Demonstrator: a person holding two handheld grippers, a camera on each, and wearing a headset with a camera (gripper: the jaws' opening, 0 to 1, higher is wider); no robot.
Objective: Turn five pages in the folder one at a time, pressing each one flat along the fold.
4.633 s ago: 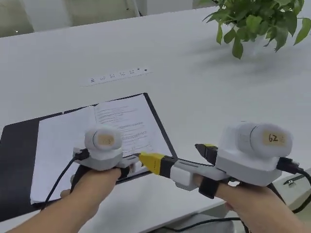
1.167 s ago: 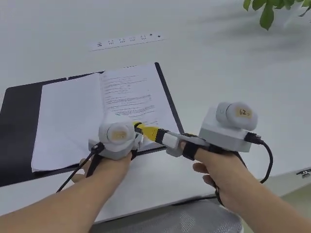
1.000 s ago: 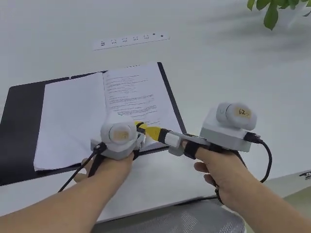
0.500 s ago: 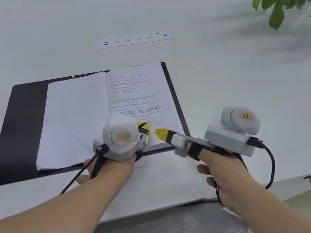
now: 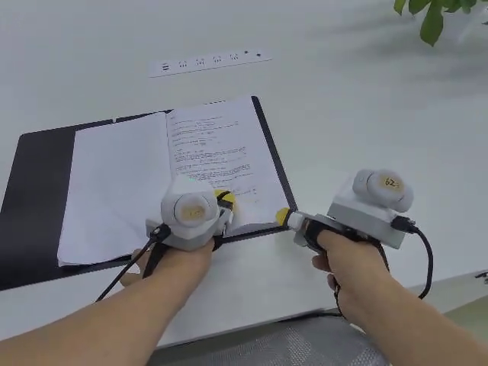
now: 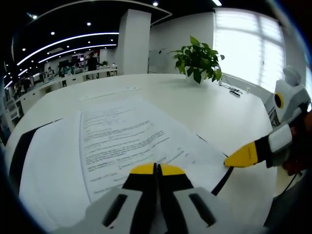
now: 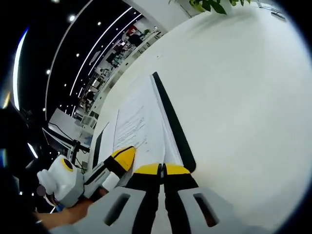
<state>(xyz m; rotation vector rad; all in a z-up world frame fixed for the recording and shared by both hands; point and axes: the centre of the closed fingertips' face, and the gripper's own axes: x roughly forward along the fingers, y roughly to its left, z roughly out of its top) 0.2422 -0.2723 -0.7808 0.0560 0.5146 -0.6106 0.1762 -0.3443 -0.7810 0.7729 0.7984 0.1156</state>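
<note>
A black folder (image 5: 30, 198) lies open on the white table, with a blank sheet (image 5: 114, 183) on the left and a printed page (image 5: 213, 152) on the right. My left gripper (image 5: 226, 200) is shut, its yellow tips over the bottom of the printed page (image 6: 126, 136). No paper shows between the tips of the left gripper (image 6: 157, 168). My right gripper (image 5: 282, 216) is shut too, just off the folder's lower right corner. In its own view, the right gripper (image 7: 162, 169) points along the folder's black right edge (image 7: 173, 126).
A socket strip (image 5: 210, 61) is set into the table beyond the folder. A potted plant (image 5: 435, 19) stands at the far right. The table's front edge runs just under both hands, and a cable (image 5: 423, 259) trails from the right gripper.
My right gripper has drawn back to the right, off the printed page and away from the left gripper's tips. The left gripper stays over the page's bottom edge.
</note>
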